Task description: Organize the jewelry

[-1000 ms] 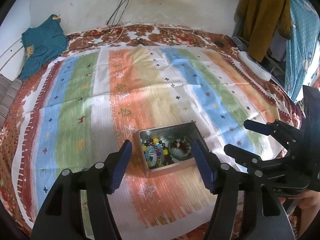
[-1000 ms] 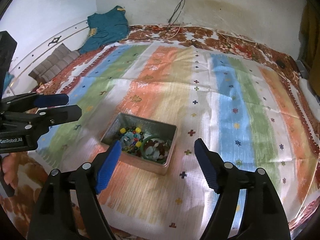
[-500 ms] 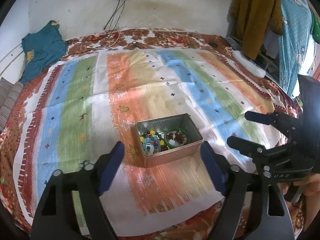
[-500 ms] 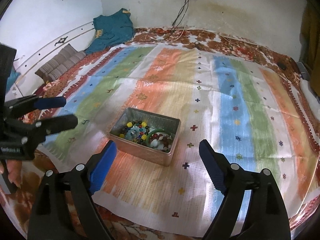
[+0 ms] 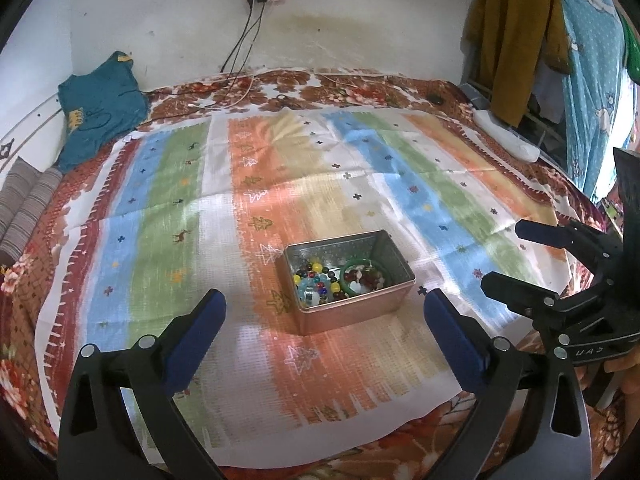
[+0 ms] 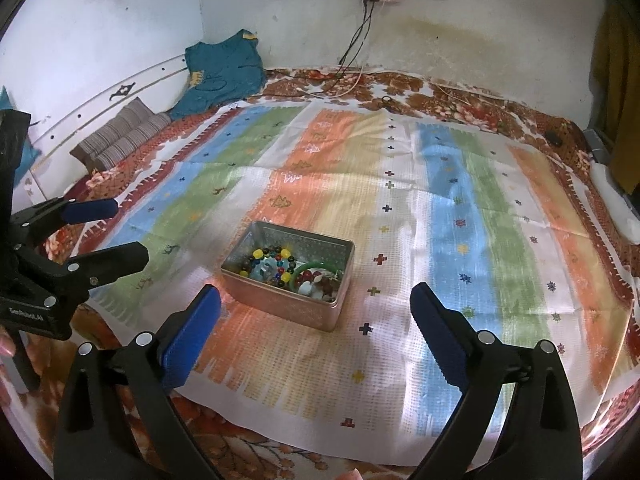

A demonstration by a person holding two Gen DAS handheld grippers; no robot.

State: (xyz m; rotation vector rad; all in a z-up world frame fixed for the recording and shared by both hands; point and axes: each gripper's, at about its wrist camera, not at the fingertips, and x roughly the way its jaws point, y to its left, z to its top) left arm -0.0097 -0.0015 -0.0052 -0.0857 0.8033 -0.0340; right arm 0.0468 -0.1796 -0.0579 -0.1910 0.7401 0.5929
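Observation:
An open metal tin [image 5: 332, 243] [image 6: 304, 237] sits on a striped cloth [image 5: 256, 152] spread over the bed. It holds coloured beads [image 5: 314, 285] [image 6: 269, 261] and a green bangle [image 5: 345, 280] [image 6: 297, 274]. My left gripper [image 5: 324, 300] [image 6: 124, 230] hovers in front of the tin. Its jaws are opening wide, and nothing is between them. My right gripper [image 6: 316, 294] [image 5: 508, 256] hangs to the right of the left one, also short of the tin. Its jaws are opening too, with nothing between them.
A teal garment [image 5: 100, 116] and a striped cushion [image 6: 120, 136] lie at the far left. Cables [image 5: 240, 52] run down from a wall socket onto the bed. Clothes [image 5: 516, 36] hang at the right above a white object [image 5: 506, 140].
Both grippers have drawn back from the tin, which now sits farther ahead of the fingers. Both pairs of jaws have spread wider.

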